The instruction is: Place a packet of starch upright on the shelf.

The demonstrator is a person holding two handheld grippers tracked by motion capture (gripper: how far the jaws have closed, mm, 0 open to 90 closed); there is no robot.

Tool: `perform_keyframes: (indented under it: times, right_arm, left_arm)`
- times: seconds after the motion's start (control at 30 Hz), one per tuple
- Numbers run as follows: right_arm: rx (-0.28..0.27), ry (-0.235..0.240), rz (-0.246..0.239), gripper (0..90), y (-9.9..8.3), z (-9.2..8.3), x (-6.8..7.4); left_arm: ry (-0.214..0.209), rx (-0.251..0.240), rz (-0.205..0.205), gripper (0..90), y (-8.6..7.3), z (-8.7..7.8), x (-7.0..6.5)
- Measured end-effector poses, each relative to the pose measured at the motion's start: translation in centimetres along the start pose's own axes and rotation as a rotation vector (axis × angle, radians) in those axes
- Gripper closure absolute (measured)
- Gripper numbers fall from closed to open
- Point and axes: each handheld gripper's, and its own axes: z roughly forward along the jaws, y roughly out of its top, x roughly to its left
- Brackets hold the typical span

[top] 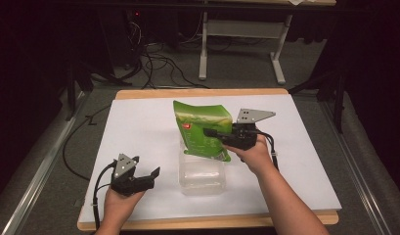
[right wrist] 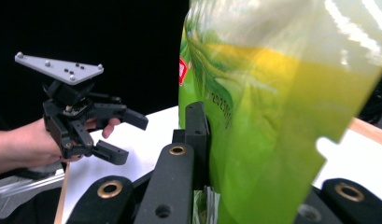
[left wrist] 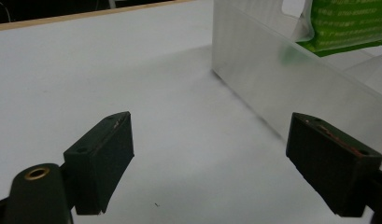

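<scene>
Nearest the lens, right claw (right wrist: 205,140) clamped on green pouch (right wrist: 254,116), held upright over clear tub (top: 201,172) just below and ahead of it. Best lowered straight, bottom edge first, grip kept firm until seated. Left claw (top: 149,177) idle, spread wide, just beside tub's wall. Printed pouch bottom over tub's rim plain from left gripper view; high view shows overall layout instead.
</scene>
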Motion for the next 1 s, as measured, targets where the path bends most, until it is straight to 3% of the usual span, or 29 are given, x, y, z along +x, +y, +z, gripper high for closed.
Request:
perform_keyframes:
  times: [0.17, 0.67, 1.0]
  right_arm:
    - [0.028, 0.031, -0.007, 85.5, -0.1, 1.1, 0.0]
    - [0.073, 0.028, 0.012, 84.8, -1.1, 2.9, -0.1]
    - [0.031, 0.007, 0.039, 78.2, -1.1, 2.9, 0.1]
  left_arm:
    - [0.001, -0.003, -0.005, 15.5, 0.0, 0.0, 0.1]
    - [-0.005, -0.002, 0.001, 15.5, 0.0, -0.1, 0.0]
    - [-0.006, -0.004, 0.001, 15.5, 0.0, -0.2, 0.1]
